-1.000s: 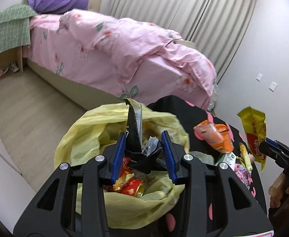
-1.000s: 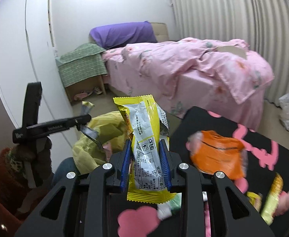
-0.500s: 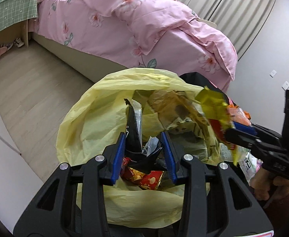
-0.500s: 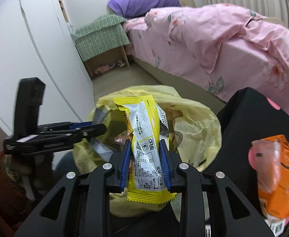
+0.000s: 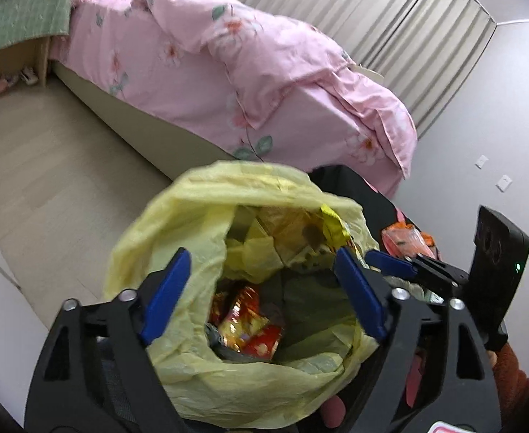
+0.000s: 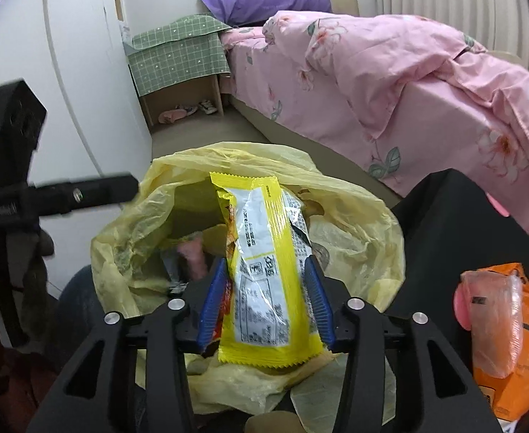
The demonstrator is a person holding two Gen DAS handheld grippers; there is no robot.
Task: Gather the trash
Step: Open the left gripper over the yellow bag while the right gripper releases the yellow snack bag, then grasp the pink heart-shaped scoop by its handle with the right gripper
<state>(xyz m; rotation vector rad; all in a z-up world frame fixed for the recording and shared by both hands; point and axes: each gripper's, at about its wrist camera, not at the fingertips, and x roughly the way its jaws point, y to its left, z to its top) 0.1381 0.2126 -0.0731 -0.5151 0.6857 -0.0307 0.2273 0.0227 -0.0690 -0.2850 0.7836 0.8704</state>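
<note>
A yellow trash bag (image 5: 177, 252) stands open below both grippers, with red and gold wrappers (image 5: 246, 328) at its bottom. My left gripper (image 5: 264, 296) is wide open and empty over the bag's mouth. In the right wrist view the bag (image 6: 354, 238) lies under my right gripper (image 6: 266, 299), whose jaws have parted. A yellow and white snack wrapper (image 6: 264, 274) sits loosely between the fingers over the bag's opening. The right gripper's fingers (image 5: 390, 263) show at the bag's right rim in the left wrist view.
A black table with pink patches (image 6: 463, 223) holds an orange packet (image 6: 510, 324), also in the left wrist view (image 5: 405, 241). A bed with a pink quilt (image 5: 246, 72) stands behind. A green-covered bedside cabinet (image 6: 177, 57) and the wood floor (image 5: 47, 166) lie to the left.
My left gripper has opened and the dark wrapper it held is gone from its jaws. My right gripper has moved over the bag and its jaws have widened around the yellow wrapper.
</note>
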